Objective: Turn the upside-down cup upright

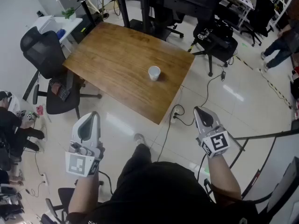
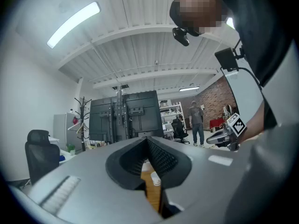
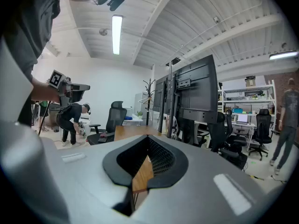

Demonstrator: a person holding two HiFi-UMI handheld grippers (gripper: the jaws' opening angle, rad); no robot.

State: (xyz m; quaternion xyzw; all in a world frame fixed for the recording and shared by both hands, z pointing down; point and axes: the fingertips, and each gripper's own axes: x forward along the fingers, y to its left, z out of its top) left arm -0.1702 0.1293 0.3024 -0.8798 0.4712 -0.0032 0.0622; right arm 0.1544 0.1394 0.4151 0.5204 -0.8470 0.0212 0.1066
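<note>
A small white cup (image 1: 154,73) stands on the wooden table (image 1: 117,64), near its right edge; in the left gripper view the cup (image 2: 155,180) shows through the slit below the jaws. Which end of it is up I cannot tell. Both grippers hang over the floor in front of the table, well short of the cup. My left gripper (image 1: 94,115) (image 2: 147,140) is shut and empty. The right gripper (image 1: 198,110) (image 3: 148,139) is also shut with nothing in it, and it shows at the right edge of the left gripper view.
A black office chair (image 1: 43,50) stands at the table's left, a second one (image 1: 63,97) nearer me. Cables and a power strip (image 1: 176,117) lie on the floor by the table's near corner. More chairs (image 1: 216,35) and dark screen stands (image 1: 140,3) are behind. People are at far left (image 1: 9,125) and far right (image 1: 280,43).
</note>
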